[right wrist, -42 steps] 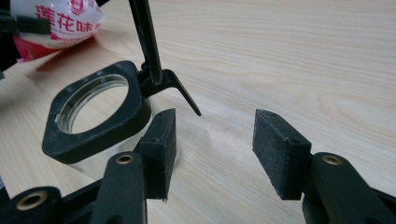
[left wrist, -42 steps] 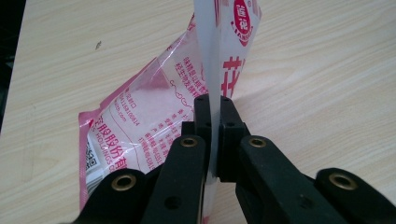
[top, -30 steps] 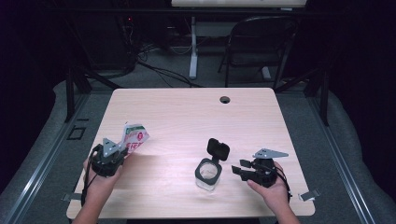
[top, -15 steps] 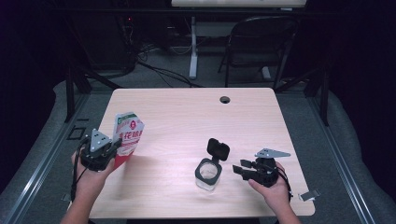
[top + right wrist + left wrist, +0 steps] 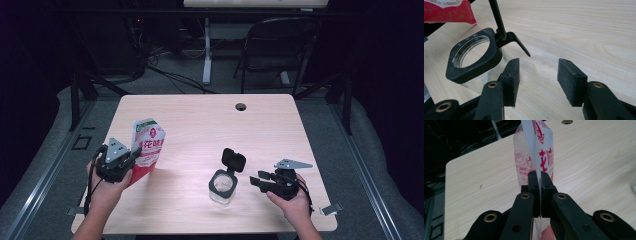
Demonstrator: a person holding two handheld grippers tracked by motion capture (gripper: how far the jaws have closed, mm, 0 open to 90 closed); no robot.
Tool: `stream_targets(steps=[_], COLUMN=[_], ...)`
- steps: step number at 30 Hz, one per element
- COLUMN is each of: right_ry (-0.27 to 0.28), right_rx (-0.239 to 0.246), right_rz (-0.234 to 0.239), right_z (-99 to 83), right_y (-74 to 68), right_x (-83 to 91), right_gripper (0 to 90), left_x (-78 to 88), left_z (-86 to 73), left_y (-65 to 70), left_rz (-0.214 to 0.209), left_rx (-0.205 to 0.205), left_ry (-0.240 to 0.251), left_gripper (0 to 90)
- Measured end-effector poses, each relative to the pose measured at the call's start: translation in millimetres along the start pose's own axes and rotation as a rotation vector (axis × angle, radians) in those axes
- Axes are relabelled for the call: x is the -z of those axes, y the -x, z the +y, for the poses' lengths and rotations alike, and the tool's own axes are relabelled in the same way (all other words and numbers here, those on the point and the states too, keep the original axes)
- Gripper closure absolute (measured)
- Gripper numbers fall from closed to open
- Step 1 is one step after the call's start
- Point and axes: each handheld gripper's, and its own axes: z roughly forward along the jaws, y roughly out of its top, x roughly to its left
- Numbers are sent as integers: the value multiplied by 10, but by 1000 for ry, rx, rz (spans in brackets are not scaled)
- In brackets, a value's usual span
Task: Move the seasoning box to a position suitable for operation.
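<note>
The left tool (image 5: pixel 120 162) pinches the bag (image 5: pixel 145 152) by a thin side seam, lifted at the counter's (image 5: pixel 200 120) left edge. Soft, light and slippery, it likely sags and swings. The right tool (image 5: pixel 267 181), spread, waits beside the open jar (image 5: pixel 221 186); its raised lid (image 5: pixel 233 159) could obstruct pouring.

I am working in what is looking like a lab or recording room, not a home. My pale wooden desk (image 5: pixel 200 125) with its cable hole (image 5: pixel 241 106) is standing alone on grey carpet (image 5: pixel 370 150), black curtains are closing in the dark surroundings, cables (image 5: pixel 170 75) are trailing across the floor behind, and a black folding chair (image 5: pixel 277 50) is waiting beyond the table.
</note>
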Motion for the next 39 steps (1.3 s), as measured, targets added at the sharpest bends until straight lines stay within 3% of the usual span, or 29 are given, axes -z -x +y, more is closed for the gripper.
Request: stream_targets(steps=[16,25,39], right_ry=[30,11,37], right_rx=[-18,15,-7], right_rz=[-2,-3,-11], right_z=[1,-3,3], right_y=[30,18,36], right_x=[32,26,60], right_gripper=[559,616,650], left_x=[-139,-226,-364], left_z=[185,264,351], left_y=[318,500,771], left_rz=[-100,-151,-229], left_rx=[-35,-51,-71], left_ry=[29,43,63], left_gripper=[900,900,900])
